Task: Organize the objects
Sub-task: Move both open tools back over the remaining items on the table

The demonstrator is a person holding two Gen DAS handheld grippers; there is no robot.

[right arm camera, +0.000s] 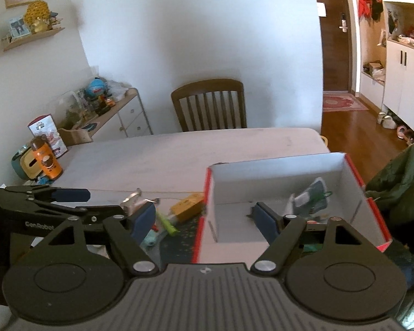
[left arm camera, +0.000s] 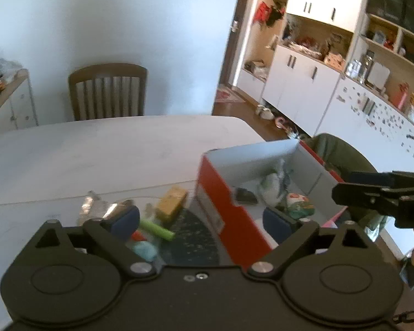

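Here, we held both grippers spread wide and empty, nearest to us and above the near end of the box (right arm camera: pixel 276 171). The left gripper (left arm camera: pixel 201 218) hung over the loose items just left of the box; the right gripper (right arm camera: pixel 207 218) straddled the box's left wall, 1 pad inside, 1 outside. Left of the box, on a dark mat (left arm camera: pixel 190 237), lay a green stick (left arm camera: pixel 157 229), a pale blue lump (left arm camera: pixel 145 249) and, further off, a yellow block (left arm camera: pixel 171 202) touching or nearly touching the box wall, with crinkled silver wrapping (left arm camera: pixel 96 207) beside it. Inside the box sat a few items already sorted, too blurred to name. Beyond the box the table (right arm camera: pixel 193 149) ran bare to a chair (right arm camera: pixel 209 104). We judged the next pick best made by lowering the left gripper squarely over 1 item, pads clear of its neighbours, before closing.
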